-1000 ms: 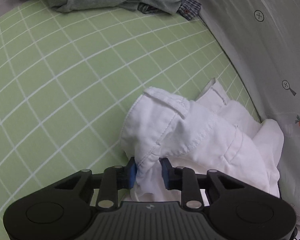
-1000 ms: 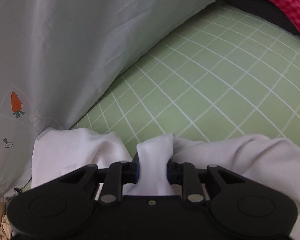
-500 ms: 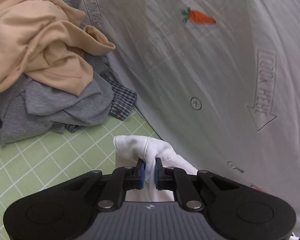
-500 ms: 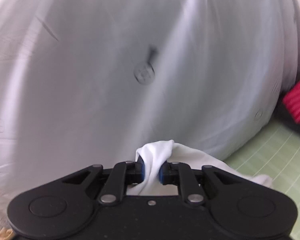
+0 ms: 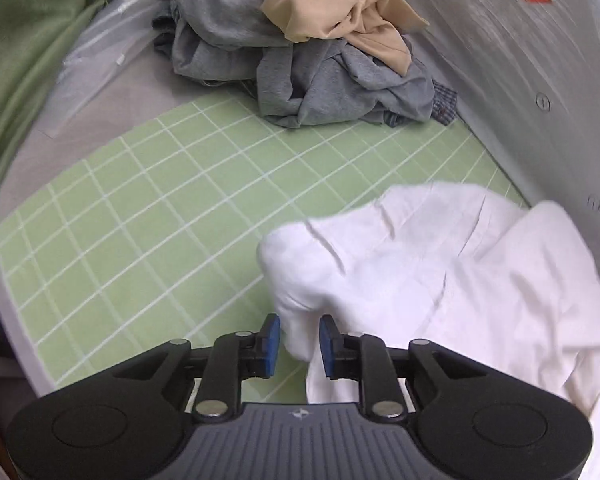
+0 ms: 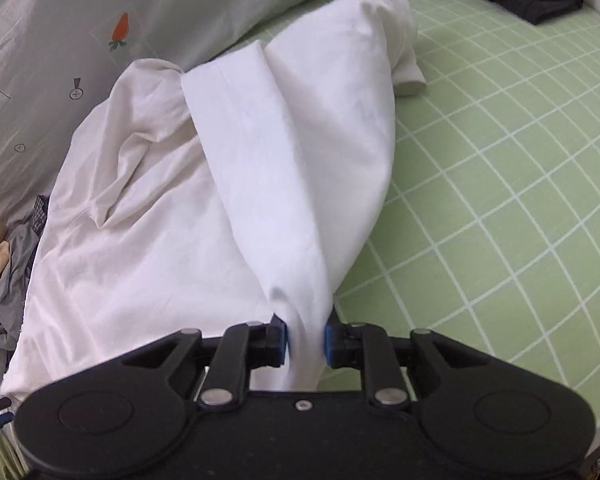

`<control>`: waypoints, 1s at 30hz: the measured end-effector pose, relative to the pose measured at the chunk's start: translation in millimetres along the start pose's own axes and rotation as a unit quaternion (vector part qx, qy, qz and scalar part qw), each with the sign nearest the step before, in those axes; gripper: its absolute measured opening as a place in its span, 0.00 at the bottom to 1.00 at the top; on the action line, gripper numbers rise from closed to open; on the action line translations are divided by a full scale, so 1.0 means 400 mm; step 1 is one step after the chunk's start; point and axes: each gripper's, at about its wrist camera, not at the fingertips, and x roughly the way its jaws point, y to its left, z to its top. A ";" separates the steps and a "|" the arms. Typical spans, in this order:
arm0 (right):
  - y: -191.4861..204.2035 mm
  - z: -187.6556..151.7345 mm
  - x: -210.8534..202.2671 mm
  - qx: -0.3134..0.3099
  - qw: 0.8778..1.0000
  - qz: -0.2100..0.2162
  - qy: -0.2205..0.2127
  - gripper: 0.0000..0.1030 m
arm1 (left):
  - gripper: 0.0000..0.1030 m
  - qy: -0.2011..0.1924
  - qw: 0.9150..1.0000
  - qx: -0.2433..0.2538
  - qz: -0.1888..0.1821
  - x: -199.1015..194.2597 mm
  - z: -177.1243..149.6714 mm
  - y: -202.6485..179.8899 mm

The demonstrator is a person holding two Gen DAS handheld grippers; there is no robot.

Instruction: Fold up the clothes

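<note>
My left gripper (image 5: 299, 341) and right gripper (image 6: 306, 340) each pinch a bunch of the crumpled white cotton garment (image 6: 260, 168), jaws narrowly parted around the cloth. It lies lengthwise along the green gridded mat's (image 6: 500, 200) edge by the grey carrot-print sheet (image 6: 80, 20) reading "HERE".

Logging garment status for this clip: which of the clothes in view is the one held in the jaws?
The white garment, pinched by both the left gripper and the right gripper. The grey and tan clothes lie untouched in the far pile.
</note>
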 end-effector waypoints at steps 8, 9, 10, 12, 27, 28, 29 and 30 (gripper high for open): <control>0.074 0.072 -0.088 -0.126 0.985 -0.041 -0.111 0.86 | 0.79 -0.056 0.998 0.033 -0.010 -0.089 -0.056 -0.062; 0.087 0.083 -0.079 -0.140 0.983 -0.039 -0.115 0.89 | 0.80 -0.059 0.997 0.038 -0.012 -0.095 -0.063 -0.074; 0.101 0.095 -0.070 -0.154 0.980 -0.038 -0.120 0.93 | 0.83 -0.059 0.997 0.042 -0.013 -0.097 -0.070 -0.088; 0.120 0.116 -0.060 -0.181 0.975 -0.037 -0.126 0.97 | 0.83 -0.059 0.997 0.046 -0.014 -0.098 -0.085 -0.112; 0.275 0.387 0.256 -0.278 0.954 -0.056 -0.097 0.97 | 0.87 -0.035 0.996 0.076 -0.039 -0.013 -0.072 -0.381; 0.279 0.402 0.284 -0.284 0.953 -0.064 -0.087 0.97 | 0.87 -0.032 0.995 0.082 -0.040 -0.003 -0.065 -0.403; 0.281 0.412 0.305 -0.289 0.952 -0.069 -0.078 0.97 | 0.87 -0.028 0.995 0.087 -0.041 0.003 -0.060 -0.423; 0.278 0.414 0.313 -0.292 0.951 -0.072 -0.076 0.96 | 0.87 -0.026 0.994 0.093 -0.049 0.006 -0.057 -0.441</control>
